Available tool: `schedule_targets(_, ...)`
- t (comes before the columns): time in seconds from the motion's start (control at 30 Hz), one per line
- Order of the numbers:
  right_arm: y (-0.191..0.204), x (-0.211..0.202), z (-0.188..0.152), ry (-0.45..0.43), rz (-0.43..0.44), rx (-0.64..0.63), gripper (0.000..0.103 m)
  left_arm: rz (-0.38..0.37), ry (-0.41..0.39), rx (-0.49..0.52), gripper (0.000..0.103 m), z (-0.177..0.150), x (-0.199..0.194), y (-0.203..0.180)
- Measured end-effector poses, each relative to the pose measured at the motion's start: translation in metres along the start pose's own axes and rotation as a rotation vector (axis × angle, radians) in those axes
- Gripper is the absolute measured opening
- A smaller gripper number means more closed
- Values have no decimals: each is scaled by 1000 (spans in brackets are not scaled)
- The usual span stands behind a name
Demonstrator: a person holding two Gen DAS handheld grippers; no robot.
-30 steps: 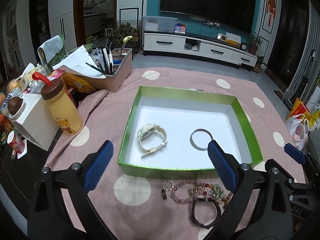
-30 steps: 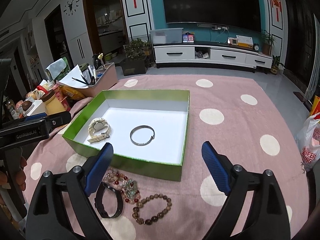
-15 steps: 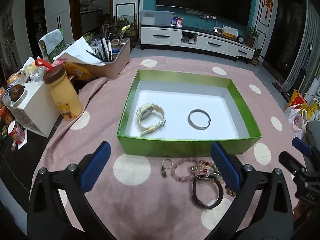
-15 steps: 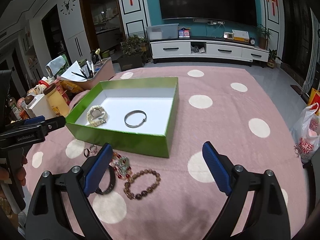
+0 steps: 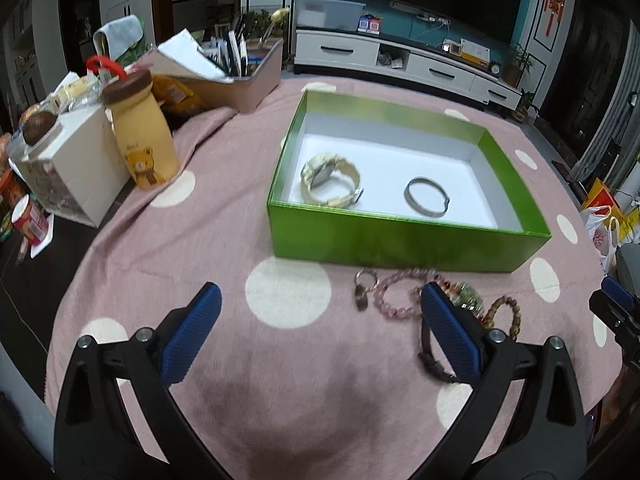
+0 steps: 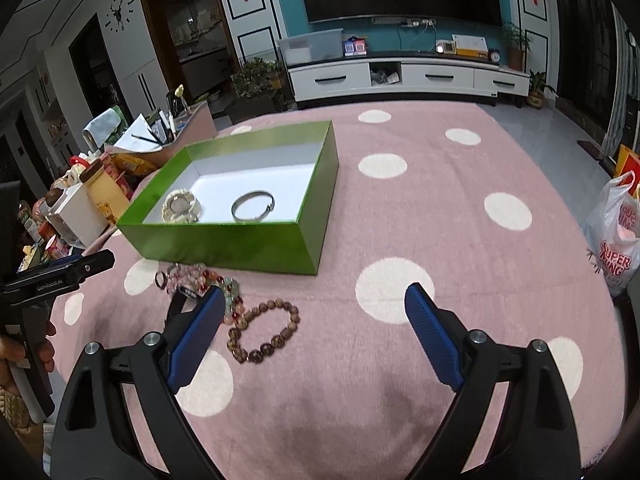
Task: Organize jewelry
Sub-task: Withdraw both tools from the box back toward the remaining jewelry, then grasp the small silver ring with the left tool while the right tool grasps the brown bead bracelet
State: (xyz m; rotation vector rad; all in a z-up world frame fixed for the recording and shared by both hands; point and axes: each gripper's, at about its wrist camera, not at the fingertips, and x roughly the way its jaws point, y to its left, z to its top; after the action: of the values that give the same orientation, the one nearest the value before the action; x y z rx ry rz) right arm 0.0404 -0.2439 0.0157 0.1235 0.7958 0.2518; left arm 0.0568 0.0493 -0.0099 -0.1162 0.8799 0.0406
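A green box with a white floor holds a cream watch and a silver bangle. In front of it on the pink cloth lie a small ring, a pink bead bracelet, a brown bead bracelet and a black band, partly hidden by a finger. My left gripper hovers open and empty over the cloth near them. My right gripper is open too, beside the brown bracelet.
A yellow bear bottle, a white carton and a pen organiser crowd the table's left side. A plastic bag hangs off the right edge. The polka-dot cloth stretches right of the box.
Both grippers have drawn back toward me and lower, so the box sits farther away and the loose bracelets now lie between or beside the fingers. Both stay open.
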Motion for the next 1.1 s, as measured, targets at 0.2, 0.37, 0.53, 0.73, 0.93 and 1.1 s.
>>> schedule_targets(0.2,-2,10,-14,45,8,11,91,-9,27,-4,101,-11,14,4)
schedule_targets(0.37,1,19,-21,73,9,10,91,-13,35,-8,101,-14,25,3)
schedule_targets(0.53,1,27,-24,86,9,13,91,-13,40,-15,100,-14,31,2)
schedule_targets(0.73,0,36,-27,102,5,21,91,-12,35,-4,92,-15,37,1)
schedule_targets(0.93,-3,41,-27,97,6,25,89,-22,31,42,80,-18,43,-6)
schedule_targets(1.1,-1,51,-27,113,9,22,84,-34,44,63,66,-19,53,-11)
